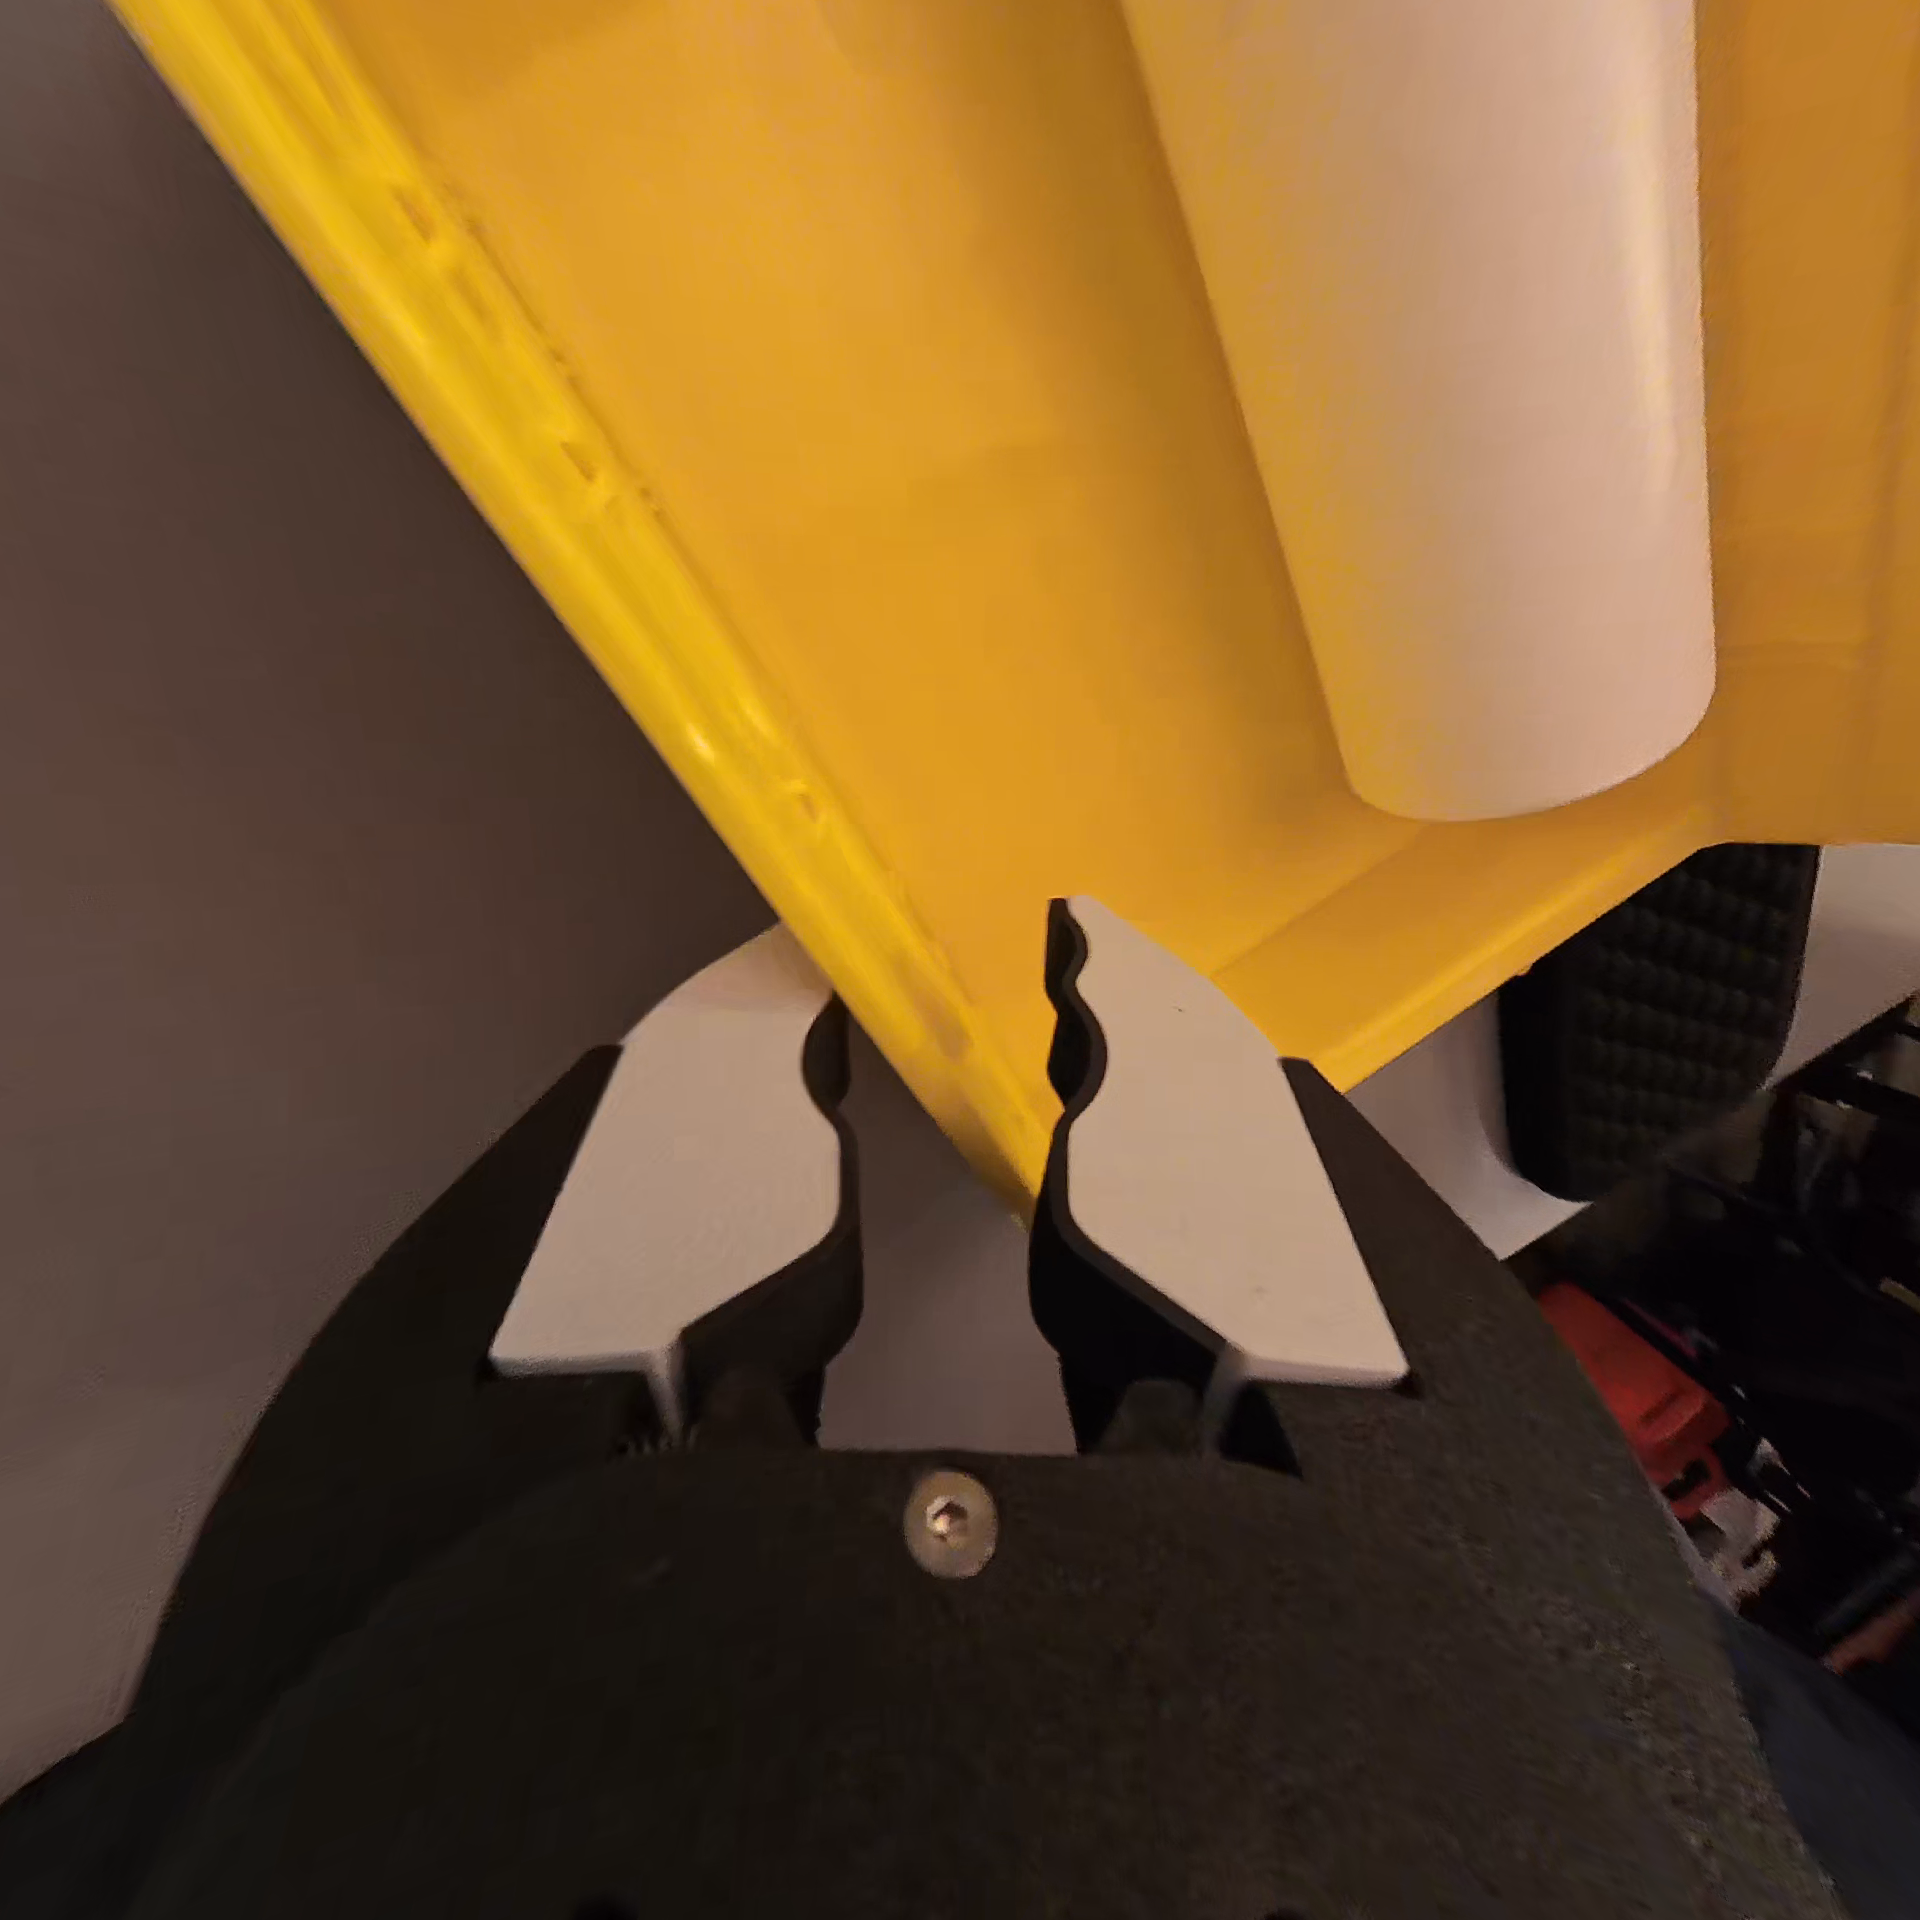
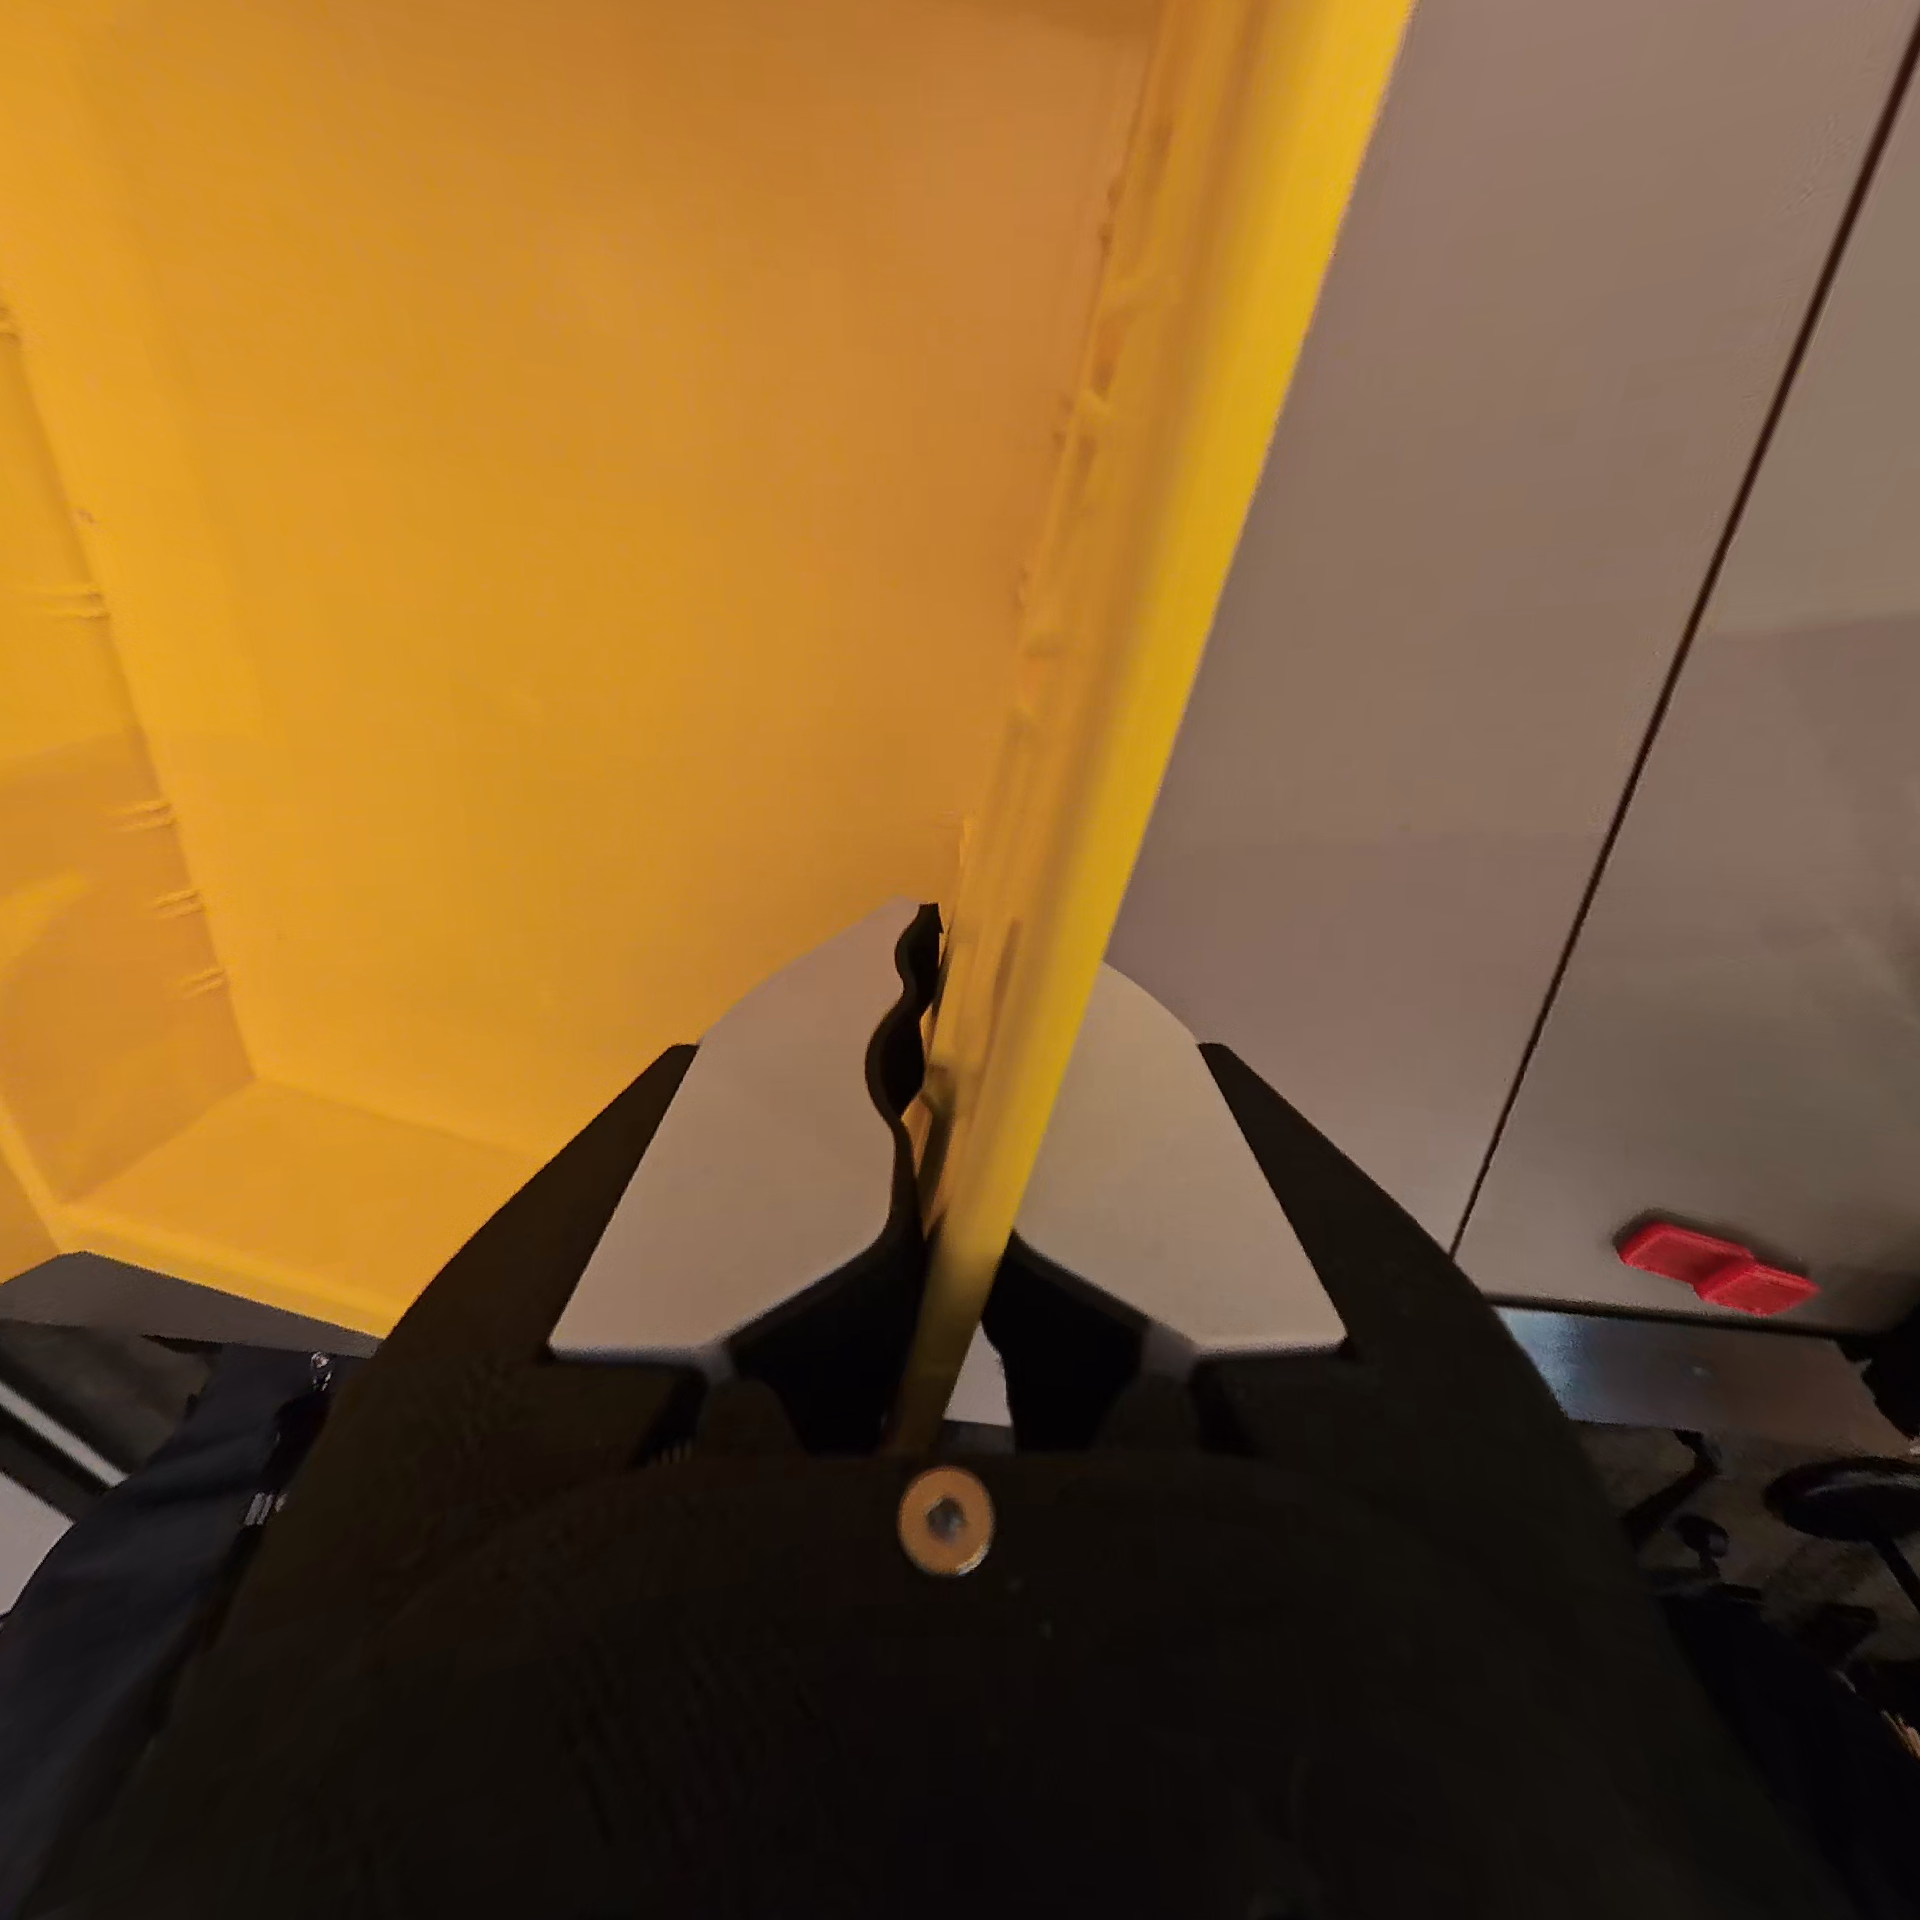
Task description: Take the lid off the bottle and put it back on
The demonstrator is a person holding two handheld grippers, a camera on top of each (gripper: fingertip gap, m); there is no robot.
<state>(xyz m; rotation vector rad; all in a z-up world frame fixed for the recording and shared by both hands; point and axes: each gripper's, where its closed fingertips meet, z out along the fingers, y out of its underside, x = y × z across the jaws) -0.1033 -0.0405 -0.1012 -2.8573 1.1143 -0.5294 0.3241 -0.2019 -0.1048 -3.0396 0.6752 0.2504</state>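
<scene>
A yellow plastic bin (image 1: 883,416) fills the left wrist view, tilted, and a white cylindrical bottle (image 1: 1455,416) lies inside it against the floor and wall. No lid shows. My left gripper (image 1: 935,935) straddles the bin's ribbed rim, with both fingers touching it. In the right wrist view the bin (image 2: 623,520) shows from the other side. My right gripper (image 2: 1013,935) is shut on that side's rim, which partly hides its right finger. The bottle is not in the right wrist view.
A grey wall (image 1: 208,520) lies left of the bin. A black textured object (image 1: 1662,987) and red-and-black clutter (image 1: 1621,1382) sit at lower right. In the right wrist view, grey cabinet panels (image 2: 1558,623) with a red part (image 2: 1714,1273) stand to the right, and dark cloth (image 2: 156,1507) lies lower left.
</scene>
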